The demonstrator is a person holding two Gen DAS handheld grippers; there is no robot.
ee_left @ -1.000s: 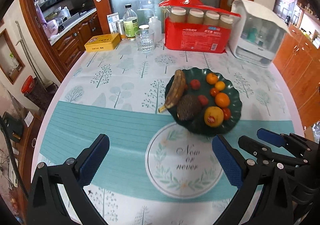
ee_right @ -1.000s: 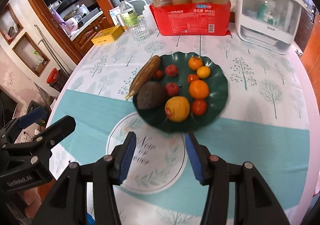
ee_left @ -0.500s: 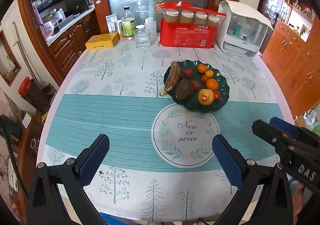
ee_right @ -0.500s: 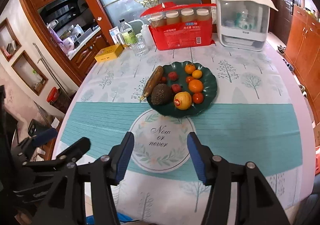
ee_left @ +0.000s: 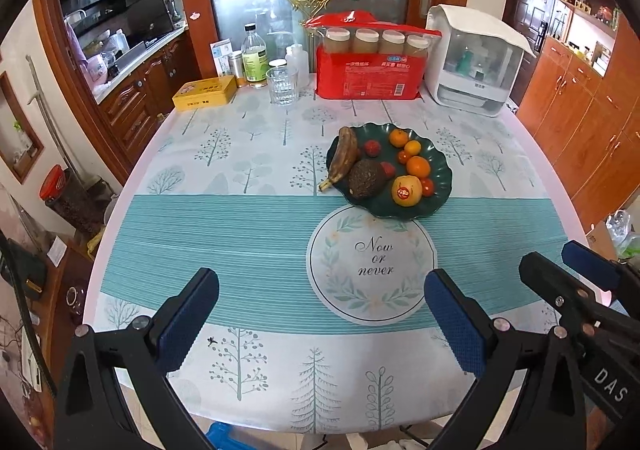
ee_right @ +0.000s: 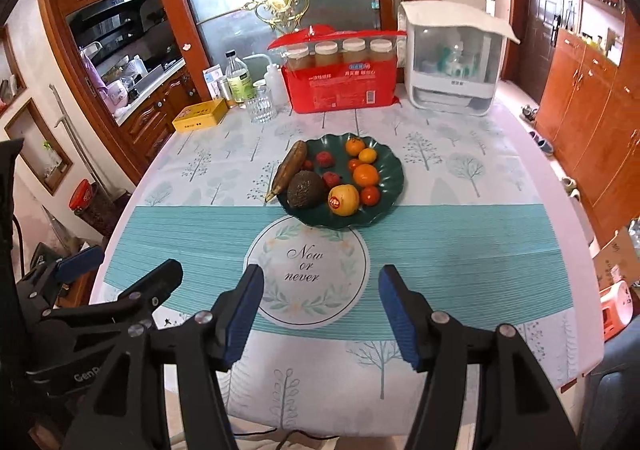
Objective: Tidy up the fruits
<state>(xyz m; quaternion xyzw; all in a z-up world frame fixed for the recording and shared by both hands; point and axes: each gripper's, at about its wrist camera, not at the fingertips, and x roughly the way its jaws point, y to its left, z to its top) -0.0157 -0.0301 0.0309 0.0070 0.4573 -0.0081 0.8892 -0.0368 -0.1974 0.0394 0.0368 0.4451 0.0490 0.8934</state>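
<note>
The left tool (ee_left: 320, 314) is held wide open and empty; the right tool (ee_right: 320, 312) is part open, holding nothing. The fruits lie on the green plate (ee_right: 390, 166) mid-desk (ee_right: 460, 242). Shoes (ee_right: 540, 142) on the floor are shown only by the right view. Compared with a second ago, both tools are seen farther from the plate.

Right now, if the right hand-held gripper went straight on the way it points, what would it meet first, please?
The right hand-held gripper, open and empty, points down at the tablecloth's round "Now or never" print. It would probably meet that bare cloth first, short of the green fruit plate, though depth is uncertain.
</note>
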